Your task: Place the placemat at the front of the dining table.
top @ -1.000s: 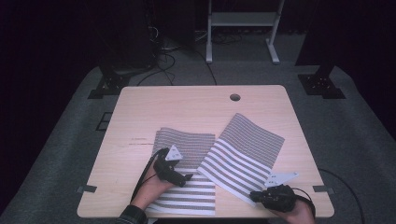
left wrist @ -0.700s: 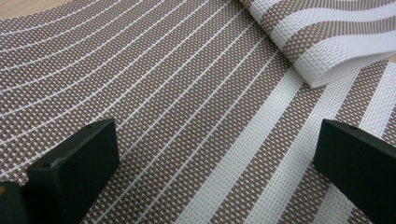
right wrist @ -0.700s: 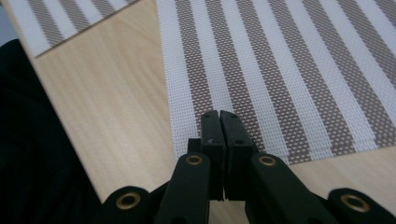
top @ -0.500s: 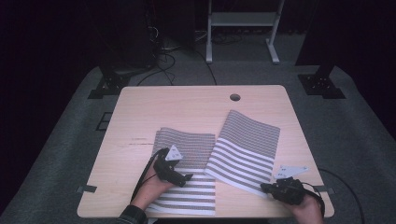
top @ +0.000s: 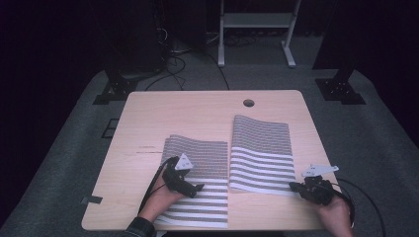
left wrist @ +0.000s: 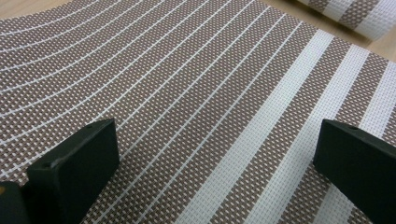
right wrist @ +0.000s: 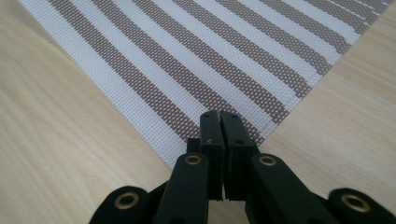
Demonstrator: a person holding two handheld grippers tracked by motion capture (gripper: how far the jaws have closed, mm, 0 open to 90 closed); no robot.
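Pinching the near corner of the right placemat [top: 260,155], the right gripper [right wrist: 219,122] has its jaws clamped tight on the woven edge. That mat lies on the desk [top: 197,111] just beside the left placemat [top: 197,185], their inner edges almost meeting. Left gripper [top: 190,187] rests on the left mat, jaws spread wide, holding nothing. Judgement: the weave looks thin, light and flexible, though stiff enough to keep flat; smooth wood beneath means it slides easily. Corners or hemmed edges are the best hold, since the flat middle offers no purchase.
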